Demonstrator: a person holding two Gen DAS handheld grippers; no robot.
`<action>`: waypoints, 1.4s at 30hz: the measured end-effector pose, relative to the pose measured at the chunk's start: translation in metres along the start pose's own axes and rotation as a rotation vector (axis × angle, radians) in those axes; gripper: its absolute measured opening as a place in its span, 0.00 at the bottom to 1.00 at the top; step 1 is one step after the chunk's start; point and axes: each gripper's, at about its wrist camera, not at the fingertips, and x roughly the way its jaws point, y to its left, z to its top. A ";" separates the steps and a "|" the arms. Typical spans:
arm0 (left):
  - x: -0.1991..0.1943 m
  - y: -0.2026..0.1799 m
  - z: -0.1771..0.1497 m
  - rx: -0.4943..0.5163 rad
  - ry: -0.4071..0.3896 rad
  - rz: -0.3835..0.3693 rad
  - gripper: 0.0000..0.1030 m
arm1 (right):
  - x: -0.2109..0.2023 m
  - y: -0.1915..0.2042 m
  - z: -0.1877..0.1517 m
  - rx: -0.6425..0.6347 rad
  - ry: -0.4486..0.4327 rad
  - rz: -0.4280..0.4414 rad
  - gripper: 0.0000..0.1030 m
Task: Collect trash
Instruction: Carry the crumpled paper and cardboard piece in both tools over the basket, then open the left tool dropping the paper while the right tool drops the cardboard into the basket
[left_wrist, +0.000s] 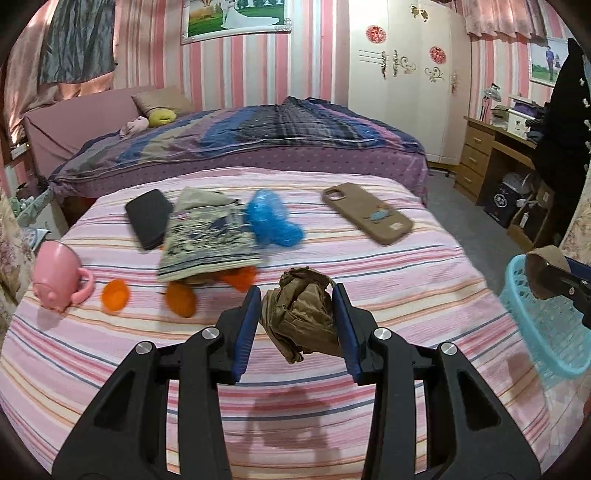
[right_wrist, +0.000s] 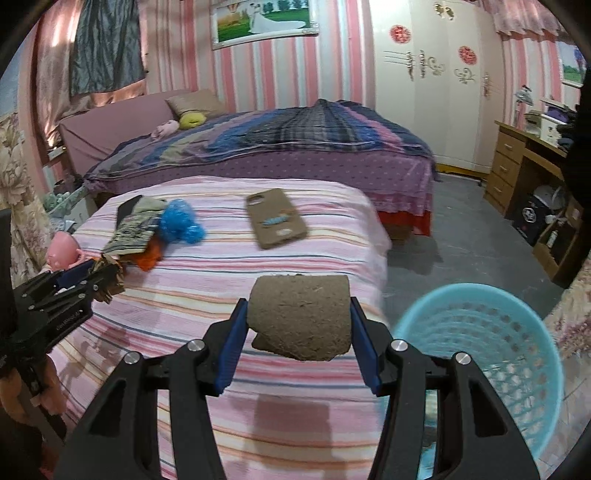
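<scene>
**Both grippers loaded — drop into basket pending**

We have the left gripper (left_wrist: 295, 306) closed on a crumpled brown paper wad (left_wrist: 301, 314), jaws narrow and pressing it from both sides, held above the striped bed cover (left_wrist: 406, 266). The right gripper (right_wrist: 297, 317) grips a torn brown cardboard piece (right_wrist: 301, 317) the same way, clear of the cover, with its shadow below. The light-blue mesh basket (right_wrist: 517, 332) stands on the floor just off the bed's right edge, near the right gripper.

Step in hand, as we judge it: carry each piece over the basket mouth and release. We should bring the cardboard fully inside the rim before opening — it is wide and stiff and could catch on the rim and fall to the floor. The paper wad has farther to go, across the bed; go one gripper at a time so the two do not meet over the basket.

Still on the bed: a blue plastic bundle (left_wrist: 271, 221), orange scraps (left_wrist: 116, 295), patterned folded cloth (left_wrist: 210, 240), a dark wallet-like item (left_wrist: 149, 218), a brown phone case (left_wrist: 367, 212), a pink cup (left_wrist: 59, 275). None lies between the grippers and the basket.
</scene>
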 end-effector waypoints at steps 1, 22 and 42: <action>0.001 -0.008 0.002 0.007 -0.001 -0.008 0.38 | 0.001 0.000 -0.001 0.000 0.000 -0.001 0.51; 0.012 -0.227 0.000 0.173 0.020 -0.279 0.38 | -0.044 -0.177 -0.032 0.153 0.008 -0.229 0.51; 0.032 -0.266 0.000 0.241 0.013 -0.250 0.72 | -0.038 -0.211 -0.043 0.220 0.017 -0.237 0.51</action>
